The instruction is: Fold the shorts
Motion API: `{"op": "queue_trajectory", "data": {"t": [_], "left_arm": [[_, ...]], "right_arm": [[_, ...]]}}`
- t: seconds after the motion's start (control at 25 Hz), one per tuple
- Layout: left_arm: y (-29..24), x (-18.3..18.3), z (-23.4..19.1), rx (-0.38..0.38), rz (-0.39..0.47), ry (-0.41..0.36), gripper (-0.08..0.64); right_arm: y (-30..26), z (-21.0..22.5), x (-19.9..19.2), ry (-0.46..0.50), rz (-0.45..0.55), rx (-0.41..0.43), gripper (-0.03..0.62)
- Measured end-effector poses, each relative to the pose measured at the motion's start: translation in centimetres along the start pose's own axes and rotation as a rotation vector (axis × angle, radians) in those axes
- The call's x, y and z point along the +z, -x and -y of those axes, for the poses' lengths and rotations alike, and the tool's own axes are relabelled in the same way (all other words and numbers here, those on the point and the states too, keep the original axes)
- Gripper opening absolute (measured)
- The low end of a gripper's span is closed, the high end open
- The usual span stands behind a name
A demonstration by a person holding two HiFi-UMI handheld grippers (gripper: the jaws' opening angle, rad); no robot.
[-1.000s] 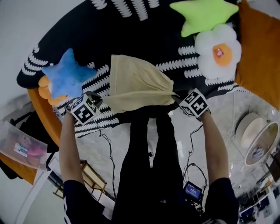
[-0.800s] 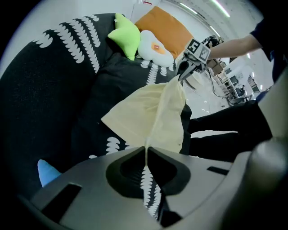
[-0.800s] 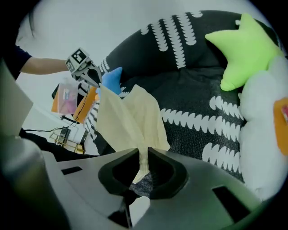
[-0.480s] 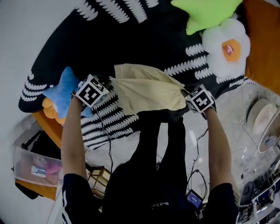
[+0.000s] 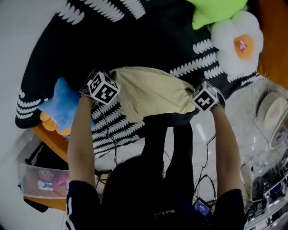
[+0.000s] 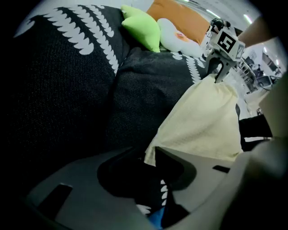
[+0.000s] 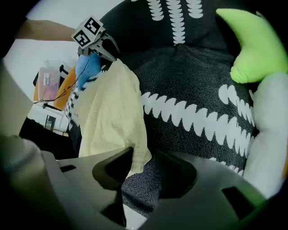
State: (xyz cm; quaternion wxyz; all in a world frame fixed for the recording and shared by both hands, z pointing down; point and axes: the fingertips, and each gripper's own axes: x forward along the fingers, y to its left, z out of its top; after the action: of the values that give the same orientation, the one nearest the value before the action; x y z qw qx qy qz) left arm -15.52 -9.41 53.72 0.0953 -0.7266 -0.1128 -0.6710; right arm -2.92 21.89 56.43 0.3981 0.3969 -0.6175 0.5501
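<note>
- The shorts (image 5: pixel 153 92), pale yellow, are lying on the black blanket (image 5: pixel 135 36) with white leaf stripes, close to its near edge.
- They are spreading between the two grippers, one near corner at each; the cloth is rumpling a little along the far side.
- The left gripper (image 6: pixel 150 182) is pointing straight down at the left corner. Its jaws have just been opening and are now standing apart. The tip of the shorts' corner is sitting loose in the gap, next to the right-hand jaw, with no pinch on it.
- The right gripper (image 7: pixel 144 179) is tilting steeply down at the right corner. Its jaws have just been opening too and are standing wider apart. A flap of the shorts is hanging in the gap by the left-hand jaw, and the pads are not pressing on it.
- A blue star pillow (image 5: pixel 63 105) is lying just beside the left gripper, at the blanket's left edge.
- A green star pillow (image 5: pixel 216 11) and a white egg pillow (image 5: pixel 238 42) are resting well apart from the shorts, at the far right, touching each other.
- The person is standing at the blanket's near edge, both arms reaching forward.
</note>
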Motion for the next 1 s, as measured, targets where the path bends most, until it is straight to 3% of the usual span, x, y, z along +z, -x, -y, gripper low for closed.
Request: {"op": "queue_trajectory", "data": {"t": [0.08, 0.2, 0.4, 0.48, 0.52, 0.68, 0.88, 1.0], "left_arm": [[-0.2, 0.7, 0.0, -0.019, 0.028, 0.014, 0.211], [-0.2, 1.4, 0.7, -0.047, 0.018, -0.039, 0.221], [-1.4, 1.9, 2.9, -0.068, -0.034, -0.213, 0.133], [-1.5, 1.8, 3.2, -0.081, -0.043, -0.222, 0.086], [-1.5, 1.8, 3.2, -0.084, -0.043, -0.222, 0.05], [-0.6, 2.7, 2.8, -0.075, -0.001, -0.229, 0.035], [1.8, 8.1, 0.3, -0.043, 0.157, -0.175, 0.035], [2.5, 11.8, -1.6, 0.03, 0.199, -0.213, 0.035]], "right_arm": [[0.7, 0.3, -0.1, -0.012, -0.003, -0.013, 0.176], [2.2, 0.2, -0.4, -0.053, 0.005, -0.014, 0.17], [2.2, -1.9, -2.3, -0.01, -0.053, 0.047, 0.161], [2.1, -2.4, -2.7, -0.002, -0.063, 0.049, 0.084], [2.3, -2.4, -2.7, 0.006, -0.057, 0.047, 0.075], [4.1, -0.8, -2.5, 0.066, -0.013, 0.034, 0.066], [8.4, 5.7, -1.7, 0.087, 0.029, -0.082, 0.066], [10.6, 10.2, -0.7, 0.076, 0.029, -0.178, 0.067]]}}
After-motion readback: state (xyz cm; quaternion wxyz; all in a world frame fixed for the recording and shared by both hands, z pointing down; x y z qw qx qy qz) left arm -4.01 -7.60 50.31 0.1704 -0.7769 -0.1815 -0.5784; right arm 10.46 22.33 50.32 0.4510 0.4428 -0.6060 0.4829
